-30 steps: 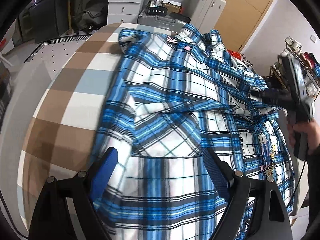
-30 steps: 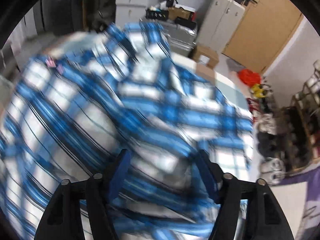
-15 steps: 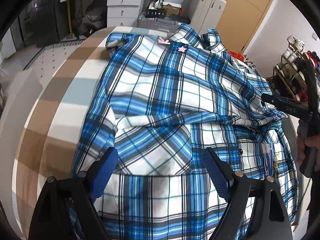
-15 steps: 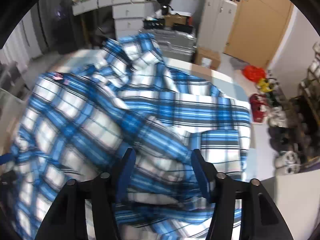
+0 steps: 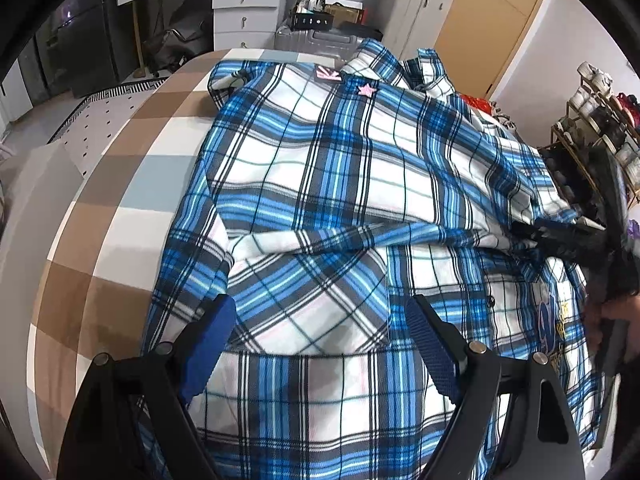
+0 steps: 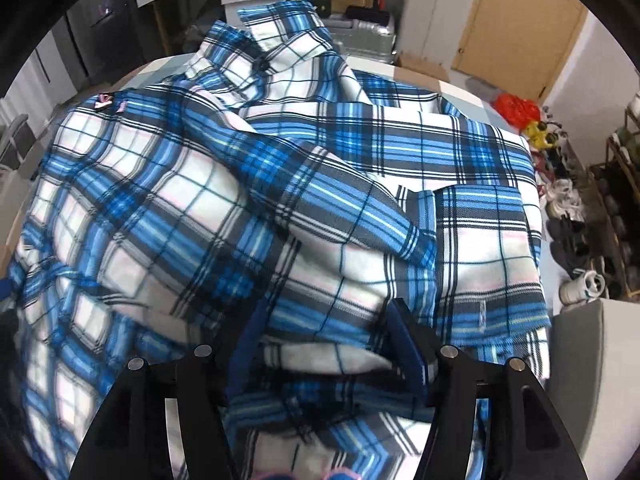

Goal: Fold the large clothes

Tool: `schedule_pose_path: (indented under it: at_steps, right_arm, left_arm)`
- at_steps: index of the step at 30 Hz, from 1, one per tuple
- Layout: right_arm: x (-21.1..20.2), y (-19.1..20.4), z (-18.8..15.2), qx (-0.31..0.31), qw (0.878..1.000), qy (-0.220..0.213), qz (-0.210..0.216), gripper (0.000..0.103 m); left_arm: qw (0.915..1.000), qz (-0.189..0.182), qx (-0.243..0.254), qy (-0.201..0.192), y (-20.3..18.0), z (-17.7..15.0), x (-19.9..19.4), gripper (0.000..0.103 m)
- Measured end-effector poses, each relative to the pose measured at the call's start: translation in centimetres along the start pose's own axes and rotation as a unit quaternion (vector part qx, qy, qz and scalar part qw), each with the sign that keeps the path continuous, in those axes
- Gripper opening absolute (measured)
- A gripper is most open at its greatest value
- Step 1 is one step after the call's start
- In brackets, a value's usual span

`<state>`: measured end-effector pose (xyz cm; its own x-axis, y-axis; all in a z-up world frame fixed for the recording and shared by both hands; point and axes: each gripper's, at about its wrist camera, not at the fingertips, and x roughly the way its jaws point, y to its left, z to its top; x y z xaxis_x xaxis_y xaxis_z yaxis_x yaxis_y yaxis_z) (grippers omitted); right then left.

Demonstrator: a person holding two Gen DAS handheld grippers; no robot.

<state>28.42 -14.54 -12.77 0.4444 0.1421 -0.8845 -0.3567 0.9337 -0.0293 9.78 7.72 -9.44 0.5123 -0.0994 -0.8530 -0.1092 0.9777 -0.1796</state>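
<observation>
- Left gripper (image 5: 320, 344) tilts steeply down over the plaid shirt (image 5: 340, 184), jaws wide apart, clasping nothing.
- Right gripper (image 6: 328, 344), at 3 o'clock in the left view, has bunched shirt fabric between its part-open jaws; whether it is gripped is unclear.
- Shirt covers the checkered table (image 5: 120, 184); since a second ago it lies flatter.

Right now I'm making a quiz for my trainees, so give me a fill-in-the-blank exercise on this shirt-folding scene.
1. The shirt has a blue and white ____ pattern.
2. The pink patch near the shirt's collar is shaped like a ____.
3. The shirt lies on a checked cloth of brown, white and pale ____ squares.
4. The left gripper stands ____ above the shirt.

Missing words: plaid; star; blue; open
</observation>
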Motion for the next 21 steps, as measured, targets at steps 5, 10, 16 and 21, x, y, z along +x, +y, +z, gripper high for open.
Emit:
schedule_pose_path:
  at_steps: [5,10,16,21]
  right_arm:
    - [-5.3,0.5,4.4,0.0,0.997,-0.04,0.067,0.087]
    - [-6.6,0.5,13.4,0.03,0.995,-0.081,0.057,0.103]
    - [0.2,1.3,22.8,0.085,0.996,-0.037,0.01,0.103]
    - [6.0,2.4,27.1,0.058,0.997,-0.012,-0.048,0.102]
  left_arm:
    - [0.9998,-0.019,0.011,-0.005,0.0,-0.6,-1.8,0.084]
    - [0.9986,0.005,0.042,-0.033,0.2,-1.0,-3.0,0.084]
    - [0.9987,0.002,0.051,-0.001,1.3,-0.7,-1.3,0.084]
    - [0.9966,0.004,0.082,0.006,1.4,-0.9,-0.7,0.084]
